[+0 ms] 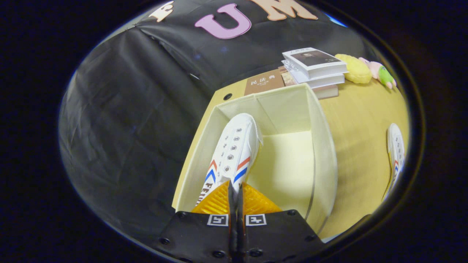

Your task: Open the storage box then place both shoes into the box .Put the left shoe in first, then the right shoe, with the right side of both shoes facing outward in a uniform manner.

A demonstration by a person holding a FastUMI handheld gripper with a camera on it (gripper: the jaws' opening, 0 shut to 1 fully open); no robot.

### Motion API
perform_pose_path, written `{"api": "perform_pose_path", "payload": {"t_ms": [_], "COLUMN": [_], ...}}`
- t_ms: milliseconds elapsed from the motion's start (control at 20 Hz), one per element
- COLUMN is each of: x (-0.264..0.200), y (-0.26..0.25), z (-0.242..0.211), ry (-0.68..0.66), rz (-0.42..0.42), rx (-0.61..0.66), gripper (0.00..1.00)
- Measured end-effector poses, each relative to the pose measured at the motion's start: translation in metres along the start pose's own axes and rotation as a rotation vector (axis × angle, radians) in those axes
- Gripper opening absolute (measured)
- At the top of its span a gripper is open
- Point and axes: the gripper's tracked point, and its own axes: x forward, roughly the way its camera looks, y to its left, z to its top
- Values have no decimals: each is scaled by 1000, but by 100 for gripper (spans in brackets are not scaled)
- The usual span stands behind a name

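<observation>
- Hand-held gripper (236,190) fingers clamped on the white sneaker's (234,149) heel; its long axis runs straight ahead, toe pointing into the open storage box (321,146), near its left wall.
- Second sneaker (396,153) lies on the table (358,120), well right.

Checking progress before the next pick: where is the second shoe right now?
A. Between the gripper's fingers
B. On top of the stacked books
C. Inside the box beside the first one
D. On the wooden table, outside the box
D: the second shoe lies on the wooden table, apart from the open storage box, while the gripper is shut on the first shoe over the box.
</observation>
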Motion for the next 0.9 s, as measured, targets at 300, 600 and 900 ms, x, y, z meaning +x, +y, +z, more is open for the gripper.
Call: {"api": "perform_pose_path", "payload": {"t_ms": [300, 600, 900], "x": [11, 10, -17], "y": [-2, 26, 20], "z": [-10, -13, 11], "ry": [37, 52, -27], "rz": [-27, 63, 63], "rx": [-11, -44, -192], "gripper": [4, 34, 91]}}
